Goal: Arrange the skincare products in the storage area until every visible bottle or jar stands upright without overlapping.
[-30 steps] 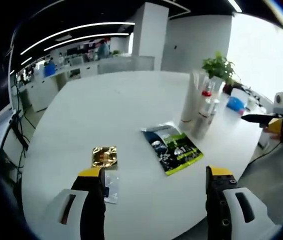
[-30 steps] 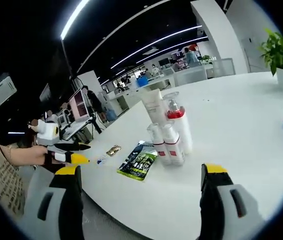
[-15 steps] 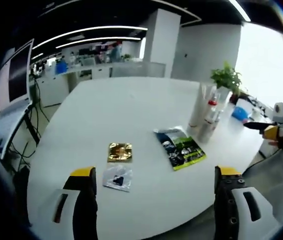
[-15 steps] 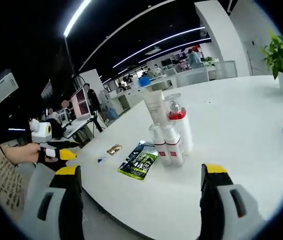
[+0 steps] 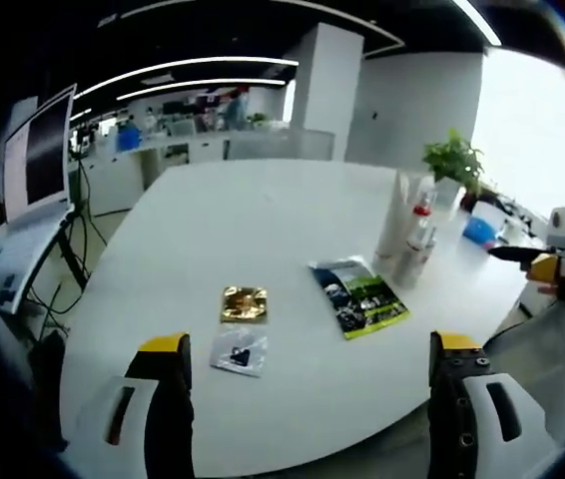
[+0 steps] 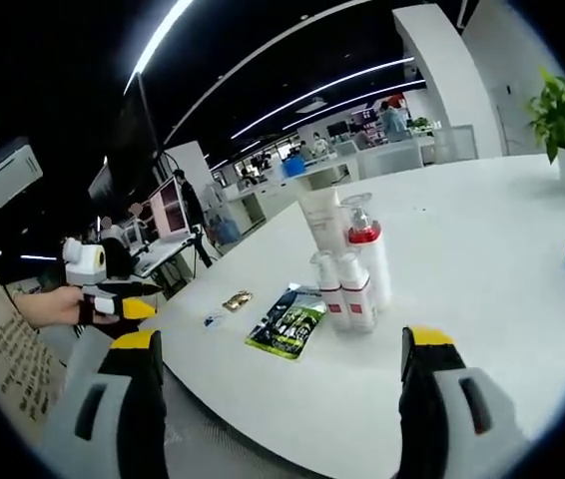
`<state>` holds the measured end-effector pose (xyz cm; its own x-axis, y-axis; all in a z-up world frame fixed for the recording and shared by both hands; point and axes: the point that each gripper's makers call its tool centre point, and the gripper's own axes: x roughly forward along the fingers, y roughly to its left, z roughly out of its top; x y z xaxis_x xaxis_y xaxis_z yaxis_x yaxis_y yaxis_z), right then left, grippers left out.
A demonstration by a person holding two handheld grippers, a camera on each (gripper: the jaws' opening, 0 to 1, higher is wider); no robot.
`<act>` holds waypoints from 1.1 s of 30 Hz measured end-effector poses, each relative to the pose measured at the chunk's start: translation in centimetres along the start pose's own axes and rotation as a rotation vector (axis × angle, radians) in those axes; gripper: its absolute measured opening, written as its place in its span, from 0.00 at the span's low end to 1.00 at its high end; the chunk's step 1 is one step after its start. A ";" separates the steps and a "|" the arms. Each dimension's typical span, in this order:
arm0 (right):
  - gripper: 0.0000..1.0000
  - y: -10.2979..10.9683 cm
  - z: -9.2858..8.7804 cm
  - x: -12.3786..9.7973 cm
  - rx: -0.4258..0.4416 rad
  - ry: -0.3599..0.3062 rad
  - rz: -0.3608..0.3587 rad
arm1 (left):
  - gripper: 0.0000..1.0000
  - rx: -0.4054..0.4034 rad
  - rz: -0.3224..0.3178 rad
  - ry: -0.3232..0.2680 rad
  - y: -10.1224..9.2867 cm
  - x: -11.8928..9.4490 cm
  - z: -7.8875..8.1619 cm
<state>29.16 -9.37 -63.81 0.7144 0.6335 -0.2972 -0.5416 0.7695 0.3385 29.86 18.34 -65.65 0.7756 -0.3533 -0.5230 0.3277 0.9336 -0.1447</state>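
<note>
Both the left gripper [image 5: 307,364] and the right gripper [image 6: 278,359] hang off the edge of the white round table [image 5: 253,215], jaws spread wide and holding nothing. 4 skincare containers stand upright in a tight cluster: a tall white tube [image 6: 320,218], a red-collared pump bottle [image 6: 367,254] and 2 small red-banded bottles [image 6: 344,291]. Beside them lie a green-and-black packet [image 5: 358,298], a gold sachet [image 5: 245,303] and a clear sachet [image 5: 240,350].
</note>
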 end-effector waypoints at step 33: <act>1.00 -0.2 -0.6 0.2 -0.006 0.031 0.002 | 0.91 0.087 0.001 0.284 4.6 5.4 -5.7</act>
<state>29.18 -9.32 -64.48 0.6997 0.6368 -0.3239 -0.5454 0.7689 0.3335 32.47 21.03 -73.87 0.5981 -0.3101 -0.7390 0.3815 0.9211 -0.0777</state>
